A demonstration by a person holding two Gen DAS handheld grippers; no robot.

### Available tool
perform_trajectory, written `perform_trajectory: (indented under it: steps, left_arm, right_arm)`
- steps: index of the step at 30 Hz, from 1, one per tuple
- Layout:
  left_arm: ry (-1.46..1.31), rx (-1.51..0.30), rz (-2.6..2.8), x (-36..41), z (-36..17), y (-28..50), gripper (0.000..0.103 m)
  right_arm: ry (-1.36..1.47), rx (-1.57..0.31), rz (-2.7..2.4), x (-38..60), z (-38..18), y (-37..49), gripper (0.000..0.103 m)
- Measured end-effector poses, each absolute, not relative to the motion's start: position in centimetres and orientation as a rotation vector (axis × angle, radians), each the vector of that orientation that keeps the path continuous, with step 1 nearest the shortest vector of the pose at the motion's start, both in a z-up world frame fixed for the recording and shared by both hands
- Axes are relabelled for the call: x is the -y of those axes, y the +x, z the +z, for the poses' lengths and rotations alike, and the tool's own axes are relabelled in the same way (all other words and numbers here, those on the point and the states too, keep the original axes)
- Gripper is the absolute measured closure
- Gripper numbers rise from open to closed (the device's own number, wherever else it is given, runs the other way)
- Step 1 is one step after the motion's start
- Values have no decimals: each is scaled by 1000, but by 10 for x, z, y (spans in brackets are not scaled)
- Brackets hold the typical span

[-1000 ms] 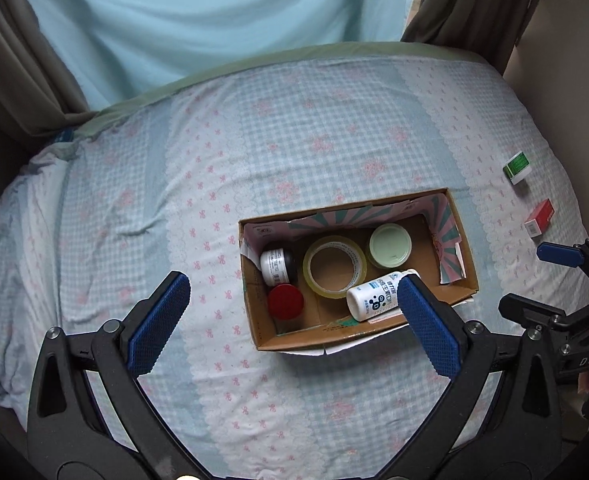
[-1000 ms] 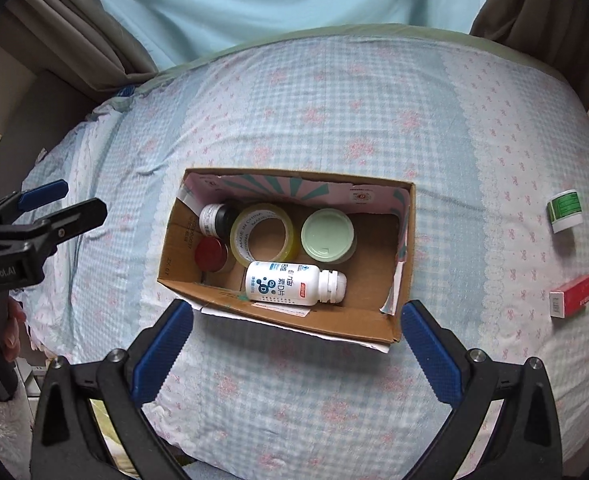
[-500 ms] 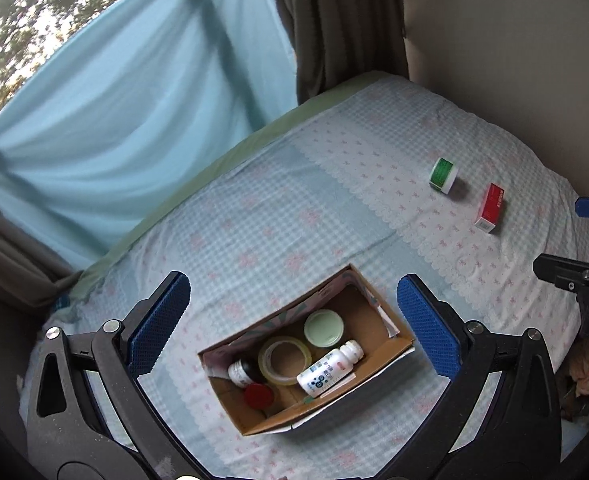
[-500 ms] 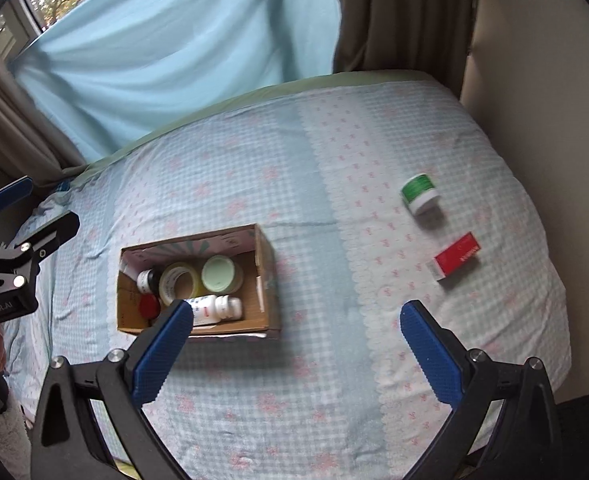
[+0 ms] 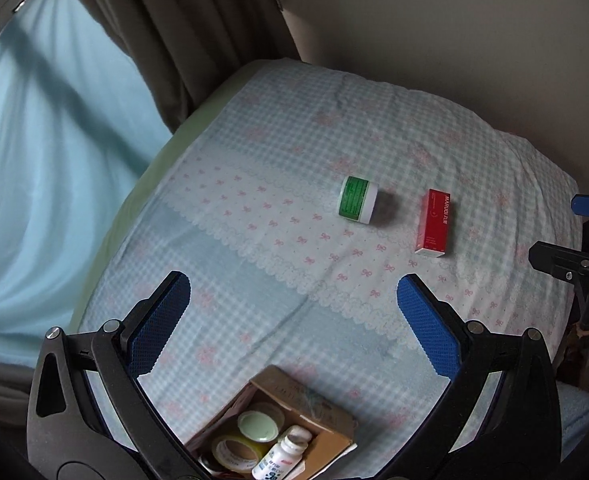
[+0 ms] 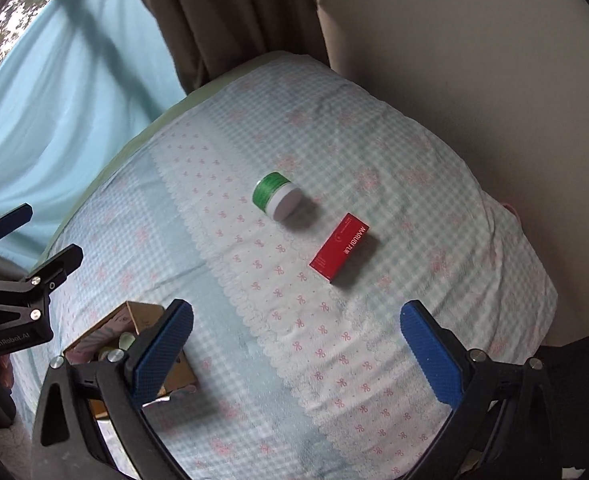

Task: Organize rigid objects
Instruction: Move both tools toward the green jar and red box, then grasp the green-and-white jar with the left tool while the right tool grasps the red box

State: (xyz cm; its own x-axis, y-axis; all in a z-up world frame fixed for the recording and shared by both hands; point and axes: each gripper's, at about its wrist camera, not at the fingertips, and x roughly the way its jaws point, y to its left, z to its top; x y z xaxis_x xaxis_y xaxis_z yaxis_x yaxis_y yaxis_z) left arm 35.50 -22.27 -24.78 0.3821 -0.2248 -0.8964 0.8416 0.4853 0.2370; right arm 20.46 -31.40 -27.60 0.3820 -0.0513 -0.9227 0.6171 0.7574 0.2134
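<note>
A green-and-white jar (image 5: pixel 357 200) lies on its side on the checked bedcover, with a red box (image 5: pixel 434 222) to its right. Both also show in the right wrist view, the jar (image 6: pixel 276 197) and the red box (image 6: pixel 339 245). A cardboard box (image 5: pixel 294 404) at the bottom of the left wrist view holds a tape roll (image 5: pixel 236 449), a pale green lid (image 5: pixel 257 426) and a white bottle (image 5: pixel 280 458). My left gripper (image 5: pixel 292 292) is open and empty above the bed. My right gripper (image 6: pixel 296 320) is open and empty, with the red box ahead of it.
The bed (image 6: pixel 434 168) ends at a beige wall (image 6: pixel 474 60) on the right. Brown curtains (image 5: pixel 198 32) and a light blue drape (image 5: pixel 46 152) hang behind. The cardboard box (image 6: pixel 146 316) sits partly behind my right gripper's left finger. The other gripper shows at each view's edge.
Both views have swung right and away from the cardboard box. The jar and red box now sit near the middle of both views. Both grippers stay open.
</note>
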Motion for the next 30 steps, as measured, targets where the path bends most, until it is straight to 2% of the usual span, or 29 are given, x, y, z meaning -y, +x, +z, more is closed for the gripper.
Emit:
perform_trajectory:
  steps: [12, 14, 17, 22, 24, 26, 28, 30]
  left_arm:
    - [990, -1086, -914, 340, -397, 396, 1]
    - [1021, -1094, -926, 355, -416, 400, 1]
    - [1048, -1124, -938, 375, -444, 408, 2]
    - [1062, -1189, -938, 396, -483, 418, 10]
    - [1060, -1200, -942, 400, -495, 421, 11]
    - [1058, -1220, -945, 404, -506, 423, 15]
    - [1050, -1246, -944, 406, -516, 426, 24]
    - [1036, -1277, -941, 406, -526, 429, 29]
  right_arm:
    - [826, -1188, -603, 371, -405, 234, 1]
    - [859, -1191, -609, 375, -421, 240, 8]
    - [917, -1185, -626, 380, -445, 248, 11]
    - [1001, -1181, -645, 388, -478, 265, 21]
    - [1026, -1175, -650, 392, -489, 271, 29]
    - [1039, -1176, -659, 396, -497, 276, 31]
    - [1044, -1184, -665, 399, -504, 281, 38]
    - [1054, -1200, -676, 401, -510, 285, 43]
